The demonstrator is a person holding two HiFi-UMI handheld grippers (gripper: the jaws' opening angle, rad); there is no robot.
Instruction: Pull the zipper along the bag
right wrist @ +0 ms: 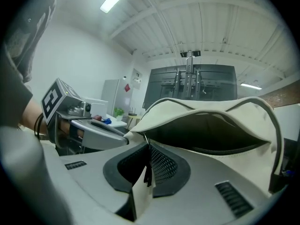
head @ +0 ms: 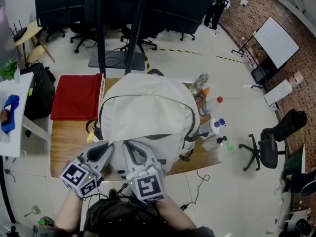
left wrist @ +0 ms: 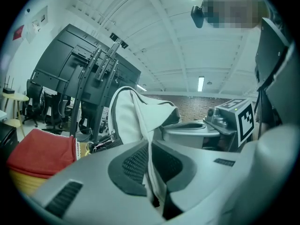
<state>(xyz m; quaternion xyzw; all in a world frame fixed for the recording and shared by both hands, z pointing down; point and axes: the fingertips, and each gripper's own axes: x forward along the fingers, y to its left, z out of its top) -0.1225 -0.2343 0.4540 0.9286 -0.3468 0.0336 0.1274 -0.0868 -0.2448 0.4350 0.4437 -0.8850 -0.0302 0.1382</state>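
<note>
A cream bag [head: 148,112] stands in the middle of a wooden tabletop [head: 66,142], with a red cloth [head: 76,97] just beside it on the left and a cluster of bottles [head: 210,117] on the right. Both grippers sit close together at the bag's near edge.

The left gripper [left wrist: 150,168] has its jaws narrow, pinching a fold of the bag's cream fabric that rises straight up from between the pads.

The right gripper [right wrist: 147,165] also has its jaws narrow. They are closed on the zipper pull [right wrist: 142,189], a cream tab with a dark strip, at the corner of the bag's mouth. Beyond that corner the zipper [right wrist: 225,150] is undone and the opening gapes wide, dark inside.
</note>
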